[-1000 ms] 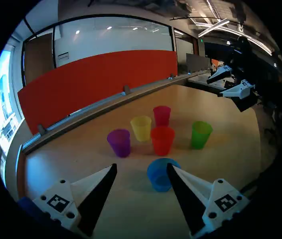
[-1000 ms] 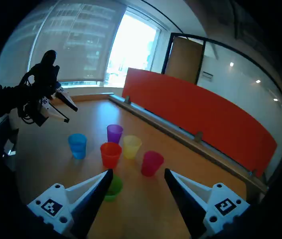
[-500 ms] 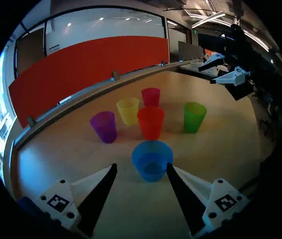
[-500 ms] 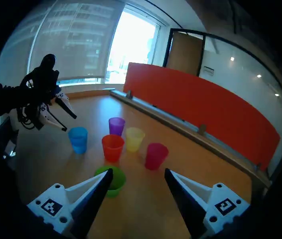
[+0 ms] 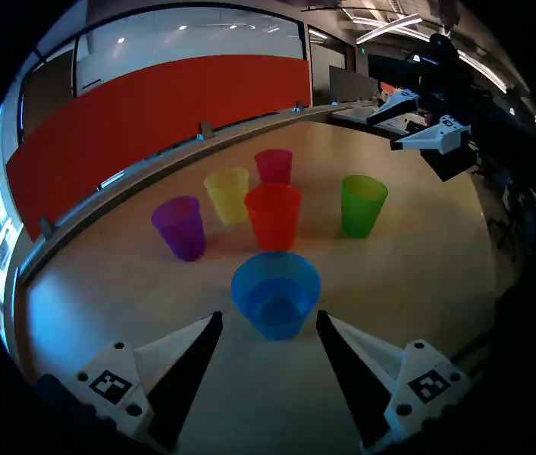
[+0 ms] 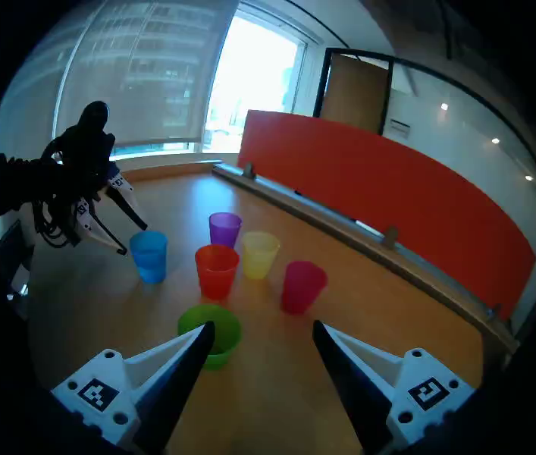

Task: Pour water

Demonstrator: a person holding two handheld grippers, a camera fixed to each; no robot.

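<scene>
hovering open and empty before any grasp, left gripper (image 5: pixel 268 315) faces blue cup (image 5: pixel 276 294), right gripper (image 6: pixel 262 324) green cup (image 6: pixel 209 334); next: advance, clamp.

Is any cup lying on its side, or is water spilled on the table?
Nothing stands out. The blue cup, orange cup, green cup, purple cup, yellow cup and pink cup all stand upright on the table, and I see no puddle.
</scene>
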